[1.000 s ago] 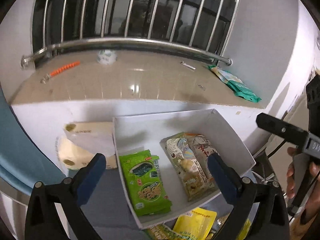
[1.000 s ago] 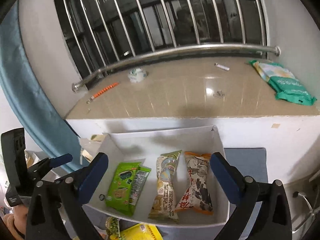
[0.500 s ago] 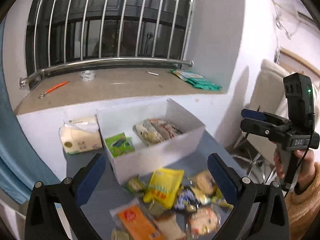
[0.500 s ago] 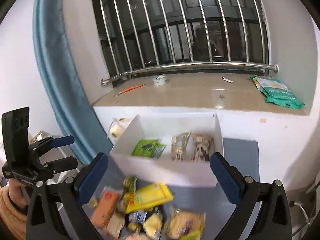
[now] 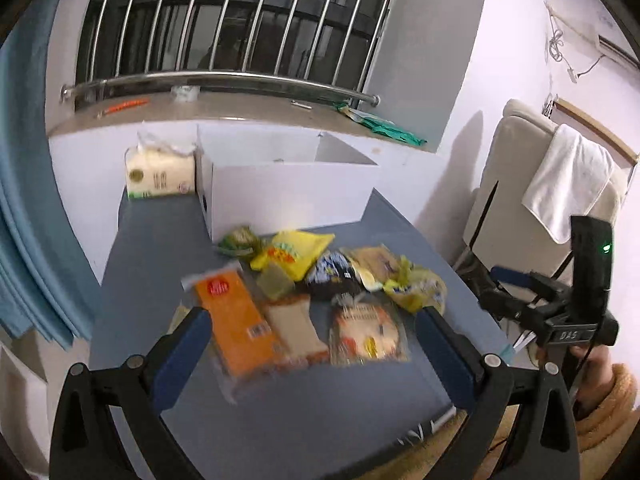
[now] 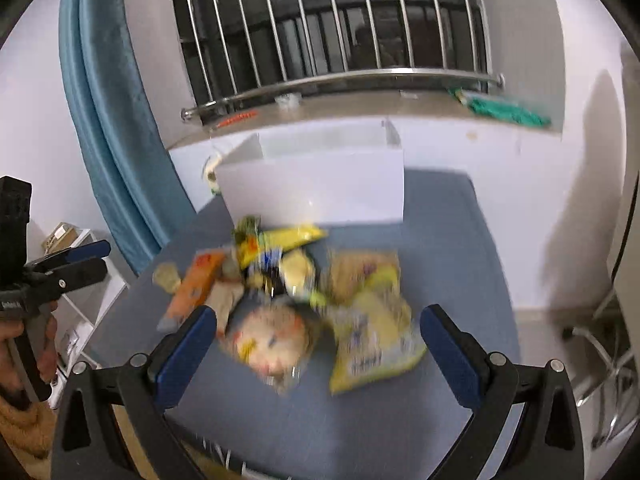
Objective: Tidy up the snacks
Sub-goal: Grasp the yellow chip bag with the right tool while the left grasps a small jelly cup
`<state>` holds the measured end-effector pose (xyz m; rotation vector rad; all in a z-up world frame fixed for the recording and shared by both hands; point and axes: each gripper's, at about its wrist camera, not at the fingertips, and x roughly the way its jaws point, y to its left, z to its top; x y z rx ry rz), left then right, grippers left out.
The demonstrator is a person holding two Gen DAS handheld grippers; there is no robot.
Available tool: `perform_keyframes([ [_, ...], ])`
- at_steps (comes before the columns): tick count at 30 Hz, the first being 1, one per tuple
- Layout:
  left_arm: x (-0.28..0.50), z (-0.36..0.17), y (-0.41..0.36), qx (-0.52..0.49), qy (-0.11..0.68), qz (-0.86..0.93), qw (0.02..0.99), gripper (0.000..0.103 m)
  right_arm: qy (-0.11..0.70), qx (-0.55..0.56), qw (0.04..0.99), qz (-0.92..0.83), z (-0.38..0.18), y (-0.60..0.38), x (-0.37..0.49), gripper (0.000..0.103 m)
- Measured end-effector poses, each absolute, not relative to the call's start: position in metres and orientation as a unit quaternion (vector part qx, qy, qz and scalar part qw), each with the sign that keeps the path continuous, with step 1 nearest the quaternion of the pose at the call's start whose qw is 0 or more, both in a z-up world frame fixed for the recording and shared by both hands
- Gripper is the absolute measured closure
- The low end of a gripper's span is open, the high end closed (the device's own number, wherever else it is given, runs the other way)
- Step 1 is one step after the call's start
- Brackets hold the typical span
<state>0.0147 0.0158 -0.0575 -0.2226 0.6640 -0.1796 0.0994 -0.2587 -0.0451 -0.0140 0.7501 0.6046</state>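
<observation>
A pile of snack packets lies on the blue-grey table (image 5: 152,264): an orange packet (image 5: 236,320), a yellow packet (image 5: 296,252), a round-printed clear packet (image 5: 366,334) and several more. A white box (image 5: 288,194) stands behind the pile, its contents hidden by its front wall. My left gripper (image 5: 312,354) is open and empty, above the near side of the pile. My right gripper (image 6: 318,354) is open and empty, above the clear packet (image 6: 272,340) and a yellow packet (image 6: 376,352). The white box also shows in the right wrist view (image 6: 320,184).
A tissue pack (image 5: 160,172) stands left of the box. A tiled window ledge (image 5: 240,110) with a steel rail runs behind. A blue curtain (image 6: 108,112) hangs at the left. A chair with a white towel (image 5: 568,180) stands at the right.
Both grippers have pulled back from over the white box and tilted down toward the snack pile on the table. Both stay open and empty.
</observation>
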Motion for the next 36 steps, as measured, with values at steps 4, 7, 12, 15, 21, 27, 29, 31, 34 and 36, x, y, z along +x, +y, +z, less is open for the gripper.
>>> perform_keyframes([
  [4, 0.006, -0.064, 0.015, -0.103, 0.33, -0.074, 0.935, 0.0, 0.377, -0.027, 0.885, 0.273, -0.056, -0.261, 0.096, 0.0],
  [7, 0.004, -0.062, 0.018, -0.109, 0.326, -0.075, 0.936, 0.0, 0.373, -0.04, 0.89, 0.26, -0.058, -0.26, 0.102, 0.0],
  [12, 0.004, -0.06, 0.025, -0.114, 0.321, -0.067, 0.938, 0.0, 0.395, -0.057, 0.879, 0.261, -0.074, -0.251, 0.126, 0.0],
  [15, 0.003, -0.062, 0.031, -0.12, 0.318, -0.06, 0.938, 0.0, 0.409, -0.079, 0.87, 0.264, -0.089, -0.243, 0.142, 0.0],
  [21, 0.0, -0.066, 0.045, -0.133, 0.318, -0.046, 0.938, 0.0, 0.452, -0.077, 0.843, 0.281, -0.123, -0.238, 0.168, 0.0],
  [27, 0.003, -0.079, 0.055, -0.141, 0.332, -0.031, 0.932, 0.0, 0.454, -0.036, 0.842, 0.291, -0.13, -0.251, 0.174, 0.032],
  [29, 0.006, -0.085, 0.058, -0.144, 0.339, -0.029, 0.929, 0.0, 0.448, -0.039, 0.845, 0.289, -0.126, -0.255, 0.17, 0.035],
  [31, 0.01, -0.09, 0.062, -0.146, 0.343, -0.029, 0.927, 0.0, 0.443, -0.032, 0.85, 0.284, -0.12, -0.261, 0.164, 0.036],
  [34, 0.021, -0.098, 0.069, -0.142, 0.355, -0.02, 0.924, 0.0, 0.428, 0.037, 0.853, 0.296, -0.106, -0.282, 0.152, 0.036],
  [36, 0.032, -0.108, 0.075, -0.138, 0.368, -0.011, 0.919, 0.0, 0.417, 0.065, 0.857, 0.297, -0.096, -0.292, 0.143, 0.036],
])
